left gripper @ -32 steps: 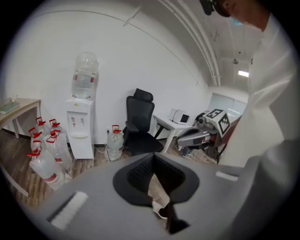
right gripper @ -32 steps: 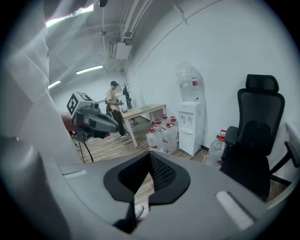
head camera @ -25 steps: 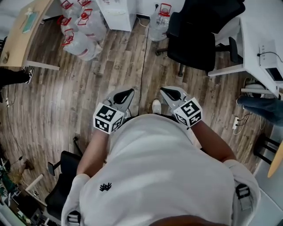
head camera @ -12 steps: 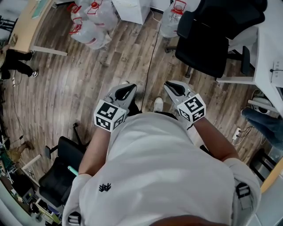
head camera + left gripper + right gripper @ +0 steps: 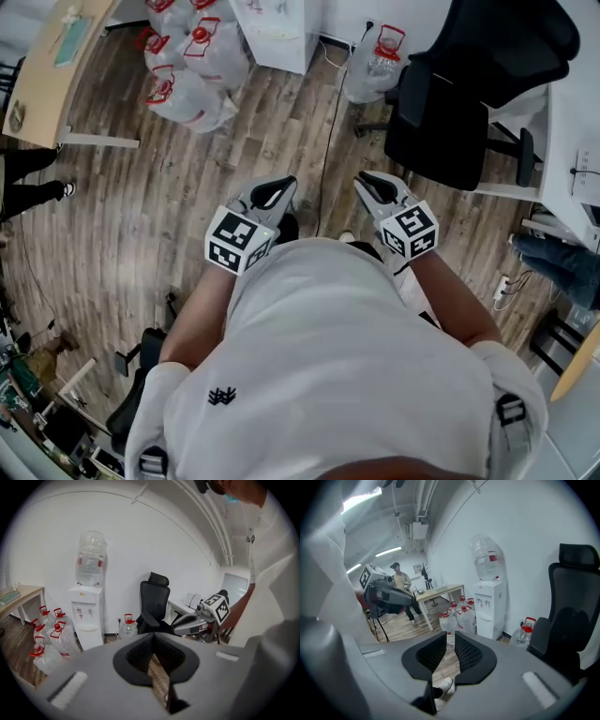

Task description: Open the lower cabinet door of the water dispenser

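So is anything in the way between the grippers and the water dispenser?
Nothing visible does. Only bare floor with a thin cable lies before the water dispenser. Water jugs stand to its left, one jug and a black chair to its right.

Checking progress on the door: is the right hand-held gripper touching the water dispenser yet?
Apart. The right gripper view shows the right hand-held gripper, jaws just opening with nothing between them, with wooden floor separating it from the water dispenser.
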